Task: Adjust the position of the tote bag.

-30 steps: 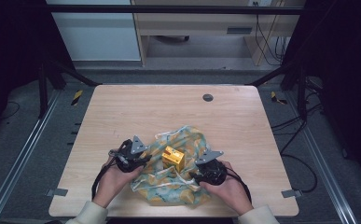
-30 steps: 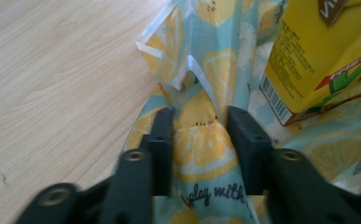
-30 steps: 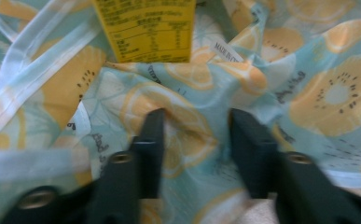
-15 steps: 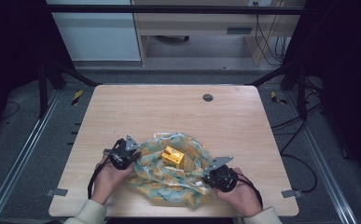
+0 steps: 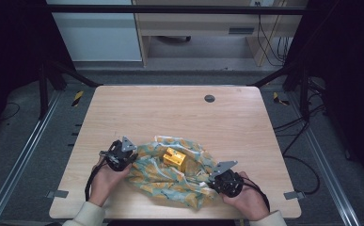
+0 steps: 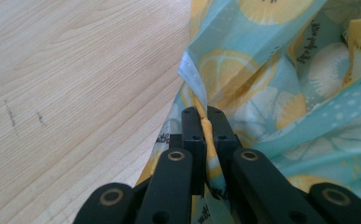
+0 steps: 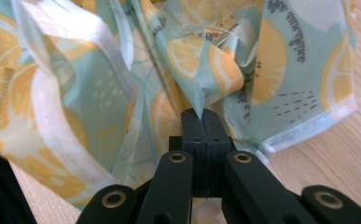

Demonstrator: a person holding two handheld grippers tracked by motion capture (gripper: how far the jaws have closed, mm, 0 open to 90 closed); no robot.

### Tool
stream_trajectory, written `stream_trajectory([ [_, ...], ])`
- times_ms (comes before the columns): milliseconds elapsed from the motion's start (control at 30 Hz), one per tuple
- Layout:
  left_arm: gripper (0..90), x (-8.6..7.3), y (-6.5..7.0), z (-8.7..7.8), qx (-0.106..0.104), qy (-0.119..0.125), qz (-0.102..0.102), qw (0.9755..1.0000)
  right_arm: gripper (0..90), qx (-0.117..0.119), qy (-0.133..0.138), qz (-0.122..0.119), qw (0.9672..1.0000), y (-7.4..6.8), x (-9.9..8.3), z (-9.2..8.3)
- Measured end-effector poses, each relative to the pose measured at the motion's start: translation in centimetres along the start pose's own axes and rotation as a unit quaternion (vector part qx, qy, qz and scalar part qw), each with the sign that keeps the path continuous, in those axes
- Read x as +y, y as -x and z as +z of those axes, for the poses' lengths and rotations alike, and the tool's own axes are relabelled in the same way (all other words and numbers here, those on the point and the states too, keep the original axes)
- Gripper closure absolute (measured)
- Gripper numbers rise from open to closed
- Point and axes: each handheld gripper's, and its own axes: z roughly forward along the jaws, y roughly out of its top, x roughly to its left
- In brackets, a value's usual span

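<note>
A light-blue cloth with a lemon print [image 5: 170, 176] lies crumpled at the table's near edge, with a small yellow box [image 5: 174, 158] on its middle. My left gripper [image 5: 129, 157] is at the cloth's left edge, shut on a fold of the cloth [image 6: 201, 116]. At the cloth's near right corner, my right gripper [image 5: 215, 181] is shut on a pinch of the cloth [image 7: 199, 109]. Both pairs of jaws have just closed, with cloth between them. In the right gripper view the cloth [image 7: 122, 70] stands in loose folds ahead of the jaws.
The wooden table [image 5: 179, 117] has a round grey grommet [image 5: 209, 98] near its far edge. The cloth's near hem sits close to the table's front edge. Black frame posts and cables stand beyond the table's sides.
Both grippers moved outward from beside the box to the cloth's left edge and near right corner. The cloth has spread wider and flatter around the box.
</note>
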Motion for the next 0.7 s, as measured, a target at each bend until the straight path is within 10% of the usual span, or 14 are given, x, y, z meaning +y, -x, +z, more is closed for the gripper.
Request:
stream_trajectory([
  [367,83.8,-0.7,0.1,0.0,-0.006,0.016,-0.018,0.9997,90.0,-0.011,0.001,0.000,0.9999,0.1,-0.3,-0.1],
  [433,75.4,-0.8,0.2,-0.2,-0.004,0.027,-0.017,0.9995,82.7,-0.011,0.011,-0.001,0.9999,0.1,-0.3,-0.1],
  [467,70.0,-0.8,0.5,-1.0,0.004,0.045,-0.009,0.9989,60.6,-0.013,0.037,0.000,0.9992,0.0,-0.2,-0.8],
  [533,56.0,-0.6,0.7,-2.1,0.000,0.078,-0.022,0.9967,43.8,-0.021,0.069,0.006,0.9974,-0.1,0.1,-1.8],
  [700,34.9,0.1,1.3,-4.2,0.002,0.113,-0.031,0.9931,23.2,-0.044,0.134,0.004,0.9900,-0.6,0.7,-4.4],
])
